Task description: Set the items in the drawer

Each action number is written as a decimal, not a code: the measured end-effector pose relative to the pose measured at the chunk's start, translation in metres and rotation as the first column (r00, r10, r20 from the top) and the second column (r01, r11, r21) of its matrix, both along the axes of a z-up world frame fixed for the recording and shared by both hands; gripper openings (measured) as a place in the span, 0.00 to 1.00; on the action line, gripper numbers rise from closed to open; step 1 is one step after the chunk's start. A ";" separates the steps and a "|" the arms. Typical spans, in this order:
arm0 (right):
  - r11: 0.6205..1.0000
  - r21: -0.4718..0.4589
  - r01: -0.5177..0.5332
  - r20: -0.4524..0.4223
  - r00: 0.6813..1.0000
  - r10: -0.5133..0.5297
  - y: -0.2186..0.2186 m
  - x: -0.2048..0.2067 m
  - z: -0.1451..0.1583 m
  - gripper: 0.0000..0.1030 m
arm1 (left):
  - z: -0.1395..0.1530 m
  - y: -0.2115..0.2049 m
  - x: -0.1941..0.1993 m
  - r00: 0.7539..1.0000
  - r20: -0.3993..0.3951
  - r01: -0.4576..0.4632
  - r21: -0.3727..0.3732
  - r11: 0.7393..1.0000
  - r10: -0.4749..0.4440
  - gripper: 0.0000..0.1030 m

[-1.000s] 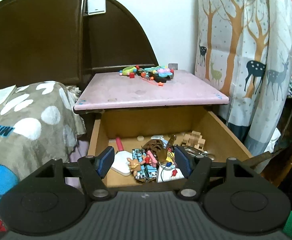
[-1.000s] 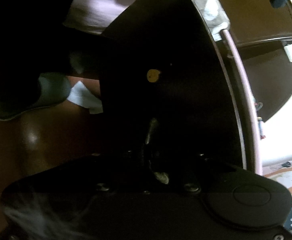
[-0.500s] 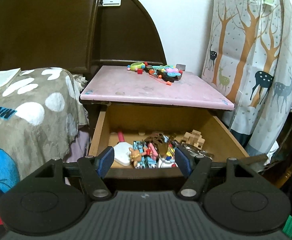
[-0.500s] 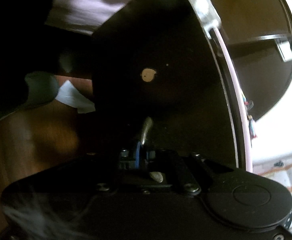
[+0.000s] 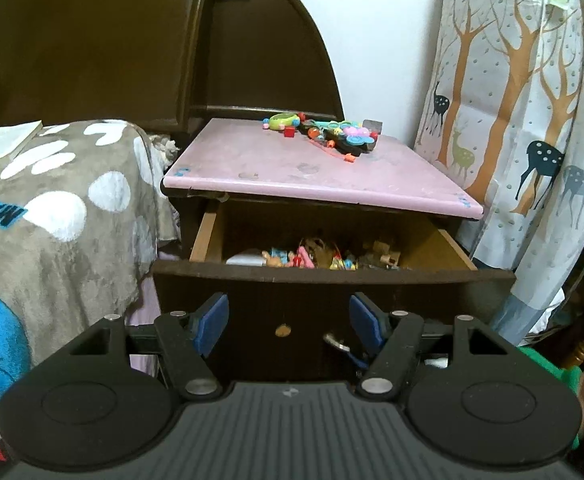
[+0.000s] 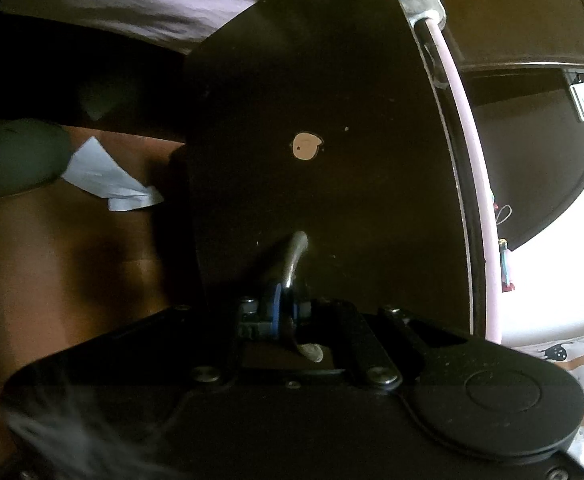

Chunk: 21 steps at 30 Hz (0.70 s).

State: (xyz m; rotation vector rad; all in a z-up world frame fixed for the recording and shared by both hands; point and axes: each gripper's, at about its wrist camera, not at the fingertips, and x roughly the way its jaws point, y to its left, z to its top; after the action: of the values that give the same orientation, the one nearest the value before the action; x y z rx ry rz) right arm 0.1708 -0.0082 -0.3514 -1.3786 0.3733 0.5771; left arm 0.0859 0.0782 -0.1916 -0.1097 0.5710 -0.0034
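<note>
The nightstand's drawer [image 5: 251, 292] stands partly open, with several small toys [image 5: 312, 256] inside. More colourful toys [image 5: 324, 132] lie on the pink top [image 5: 292, 168]. My left gripper [image 5: 289, 320] is open and empty, in front of the dark drawer front. My right gripper [image 6: 285, 308] is shut on the metal drawer handle [image 6: 292, 256], which also shows in the left wrist view [image 5: 336, 342]. The drawer front [image 6: 332, 100] fills the right wrist view.
A bed with a grey spotted blanket [image 5: 51, 208] lies left of the nightstand. A dark headboard [image 5: 131, 40] stands behind. A deer-print curtain [image 5: 512, 100] hangs at the right. White paper [image 6: 103, 176] lies on the wooden floor [image 6: 71, 260].
My left gripper has pulled back and dropped from over the drawer to in front of its face. The drawer looks pushed further in under the pink top. My right gripper stays on the handle.
</note>
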 end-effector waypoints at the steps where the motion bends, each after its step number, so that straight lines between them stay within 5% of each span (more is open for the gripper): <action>1: 1.000 0.000 0.000 0.005 1.000 0.000 0.002 0.005 -0.001 0.00 | -0.001 0.000 0.002 1.000 -0.003 -0.002 -0.001 1.000 0.002 0.64; 21: 1.000 -0.018 -0.009 0.072 0.997 0.010 0.015 0.086 -0.015 0.00 | -0.010 0.005 0.016 0.999 -0.041 -0.015 0.003 1.000 0.016 0.64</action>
State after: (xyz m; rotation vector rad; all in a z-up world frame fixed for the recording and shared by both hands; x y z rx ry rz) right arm 0.2572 0.0066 -0.3668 -1.4154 0.3141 0.5312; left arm 0.1021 0.0830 -0.2011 -0.1113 0.6111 0.0149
